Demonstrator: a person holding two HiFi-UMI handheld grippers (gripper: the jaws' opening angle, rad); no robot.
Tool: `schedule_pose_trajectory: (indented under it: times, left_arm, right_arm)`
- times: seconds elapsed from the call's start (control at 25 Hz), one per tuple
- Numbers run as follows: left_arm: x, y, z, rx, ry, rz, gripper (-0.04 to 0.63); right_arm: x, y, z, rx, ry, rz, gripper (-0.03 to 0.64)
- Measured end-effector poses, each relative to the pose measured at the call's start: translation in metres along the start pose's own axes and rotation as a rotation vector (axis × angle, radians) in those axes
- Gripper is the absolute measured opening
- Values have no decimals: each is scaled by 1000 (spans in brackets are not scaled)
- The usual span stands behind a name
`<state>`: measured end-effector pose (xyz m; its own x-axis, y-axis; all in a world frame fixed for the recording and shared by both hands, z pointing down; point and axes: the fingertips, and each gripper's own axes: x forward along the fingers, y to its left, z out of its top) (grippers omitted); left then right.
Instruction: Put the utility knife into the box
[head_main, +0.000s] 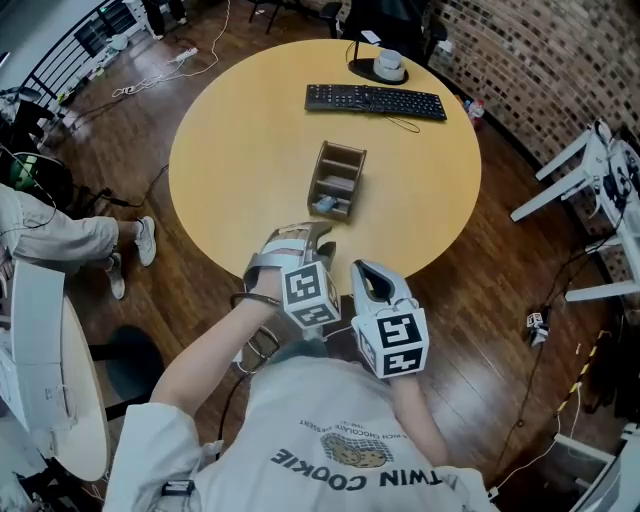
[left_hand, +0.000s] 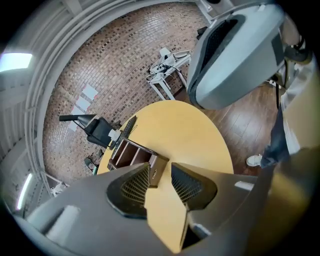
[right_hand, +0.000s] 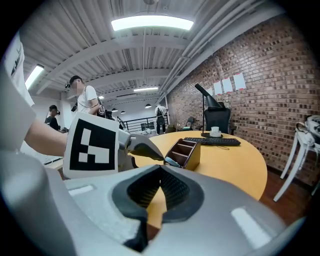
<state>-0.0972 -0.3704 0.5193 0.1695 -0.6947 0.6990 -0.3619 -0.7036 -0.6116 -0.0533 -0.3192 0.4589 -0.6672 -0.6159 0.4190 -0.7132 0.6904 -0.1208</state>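
A brown wooden box (head_main: 337, 178) with open compartments stands in the middle of the round table (head_main: 240, 160). The grey utility knife (head_main: 325, 205) lies in the box's near end and also shows in the right gripper view (right_hand: 172, 162). My left gripper (head_main: 320, 243) hovers at the table's near edge, just short of the box (left_hand: 131, 152). It (left_hand: 160, 175) is open, with only bare tabletop between the pads. My right gripper (head_main: 362, 272) is beside it, off the table's edge. Its jaws (right_hand: 160, 169) are shut on nothing.
A black keyboard (head_main: 375, 100) and a white cup (head_main: 388, 64) on a black base sit at the table's far side. A seated person's legs (head_main: 70, 240) and a white table (head_main: 50, 370) are at the left. A white frame (head_main: 585, 175) stands on the right.
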Motion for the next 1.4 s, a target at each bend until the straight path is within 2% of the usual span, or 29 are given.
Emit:
schedule_pose_trajectory:
  times: [0.08, 0.24, 0.6, 1.0, 1.4]
  left_arm:
    - [-11, -8, 6, -24, -7, 7, 142]
    - [-34, -17, 19, -90, -19, 51, 78]
    - [-79, -55, 39, -210, -11, 122, 41]
    - [-140, -94, 48, -413, 5, 178, 14]
    - [-192, -111, 31, -651, -53, 216, 8]
  right_arm:
    - [-10, 2, -3, -1, -4, 9, 2]
    - [-29, 4, -5, -22, -12, 44, 2]
    - [-78, 19, -15, -64, -37, 118, 2]
    - [-116, 53, -33, -93, -15, 249, 2]
    - [-126, 94, -38, -92, -13, 311, 2]
